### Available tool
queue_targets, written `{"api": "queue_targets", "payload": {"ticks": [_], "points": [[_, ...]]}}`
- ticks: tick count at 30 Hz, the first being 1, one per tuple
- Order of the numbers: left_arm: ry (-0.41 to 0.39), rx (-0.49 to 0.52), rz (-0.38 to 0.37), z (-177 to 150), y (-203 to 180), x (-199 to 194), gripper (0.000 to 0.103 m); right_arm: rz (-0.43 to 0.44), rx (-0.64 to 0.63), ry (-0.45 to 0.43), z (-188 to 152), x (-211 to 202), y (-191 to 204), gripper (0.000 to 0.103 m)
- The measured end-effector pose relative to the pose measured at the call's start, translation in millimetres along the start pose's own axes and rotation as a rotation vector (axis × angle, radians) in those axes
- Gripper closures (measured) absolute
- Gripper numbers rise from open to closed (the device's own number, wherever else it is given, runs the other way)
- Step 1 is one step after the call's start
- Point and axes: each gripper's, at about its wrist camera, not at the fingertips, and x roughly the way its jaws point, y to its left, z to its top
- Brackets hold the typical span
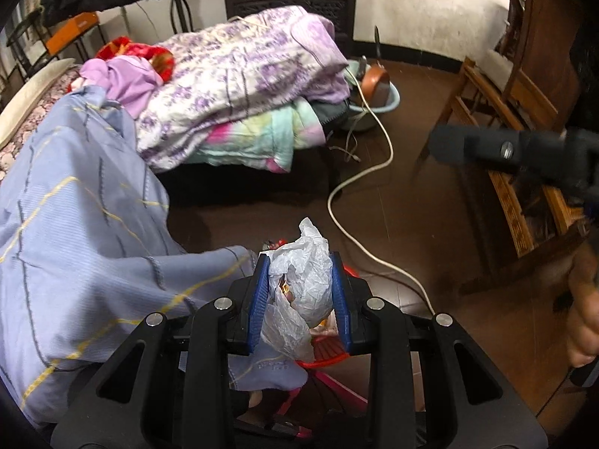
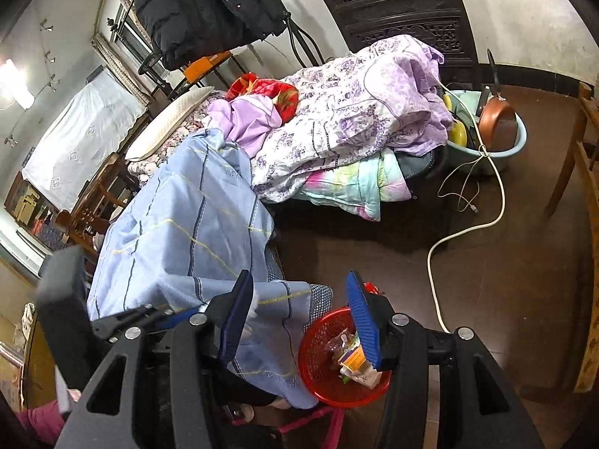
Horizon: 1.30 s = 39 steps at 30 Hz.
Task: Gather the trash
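Observation:
My left gripper (image 1: 299,258) is shut on a crumpled white plastic bag (image 1: 303,284), which bulges out above its blue pads. Just beneath it, part of a red mesh basket (image 1: 329,351) shows. In the right wrist view the basket (image 2: 310,366) stands on the dark floor by the bed corner, with several wrappers (image 2: 353,359) inside. My right gripper (image 2: 299,280) hangs over the basket's near-left side, its jaws wide apart with nothing between them. In the left wrist view the right gripper (image 1: 486,146) is a dark blur at the right. The left gripper (image 2: 123,321) is seen at the lower left of the right wrist view.
A blue striped sheet (image 2: 187,224) hangs over the bed edge next to the basket. Purple floral quilts (image 2: 355,112) are piled on the bed. A white cable (image 2: 434,262) snakes over the floor. A light blue basin with a pan (image 2: 498,119) stands beyond. A wooden chair (image 1: 524,205) is at the right.

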Motion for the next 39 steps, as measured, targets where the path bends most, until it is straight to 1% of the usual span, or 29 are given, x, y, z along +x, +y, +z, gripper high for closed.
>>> {"api": "queue_targets", "payload": {"ticks": [2,4,7,8,9,10,11,13,14,15,16,19,24,27,30,32,34,39], "points": [[0.021,0.006,-0.009,-2.3,-2.2,6.9,0.07,-0.004,0.005,0.006,1.4,-1.4,-1.3,0.052],[0.039,0.005,-0.023,-5.0,-3.9,11.9,0.068,-0.018,0.002,0.022,1.2,-0.6,-1.8,0.052],[0.048,0.012,-0.027,-8.3,-6.8,13.1,0.068,-0.062,-0.015,0.079,-4.4,5.9,-2.0,0.051],[0.051,0.016,-0.03,-9.8,-8.0,13.3,0.068,-0.072,-0.018,0.093,-6.3,7.7,-2.6,0.05],[0.056,0.02,-0.032,-11.1,-9.1,14.2,0.068,-0.092,-0.02,0.125,-10.4,11.6,-4.2,0.047],[0.065,0.023,-0.034,-12.4,-10.3,15.7,0.064,-0.104,-0.019,0.149,-13.9,14.4,-5.7,0.045],[0.073,0.024,-0.034,-14.4,-11.4,17.1,0.06,-0.122,-0.01,0.192,-20.1,19.1,-9.2,0.043],[0.077,0.023,-0.035,-18.1,-11.9,17.9,0.046,-0.14,-0.001,0.232,-27.6,24.0,-13.0,0.041],[0.076,0.023,-0.032,-20.3,-12.4,17.4,0.042,-0.152,0.008,0.257,-32.5,26.4,-16.2,0.041],[0.076,0.023,-0.029,-21.0,-12.4,17.0,0.036,-0.157,0.011,0.266,-35.1,27.8,-17.6,0.04],[0.076,0.021,-0.024,-22.2,-12.0,16.3,0.032,-0.16,0.014,0.276,-37.6,28.7,-18.4,0.04],[0.074,0.008,-0.007,-24.6,-8.5,14.9,0.028,-0.168,0.001,0.289,-43.4,31.3,-16.6,0.039],[0.076,-0.025,0.02,-27.0,0.4,13.6,0.026,-0.197,-0.045,0.317,-49.6,33.1,-8.7,0.031],[0.076,-0.034,0.029,-29.2,3.4,10.9,0.026,-0.21,-0.042,0.349,-54.0,37.4,-9.3,0.03],[0.079,-0.034,0.033,-30.6,3.7,9.9,0.023,-0.223,-0.04,0.383,-60.2,42.6,-9.2,0.028],[0.083,-0.031,0.043,-32.0,3.8,10.6,0.023,-0.23,-0.047,0.403,-64.4,46.0,-8.2,0.027],[0.094,-0.032,0.055,-33.2,4.8,12.7,0.023,-0.235,-0.052,0.41,-67.1,48.6,-7.8,0.026],[0.125,-0.055,0.045,-35.6,9.6,18.9,0.023,-0.252,-0.069,0.424,-72.3,53.6,-4.8,0.025]]}}
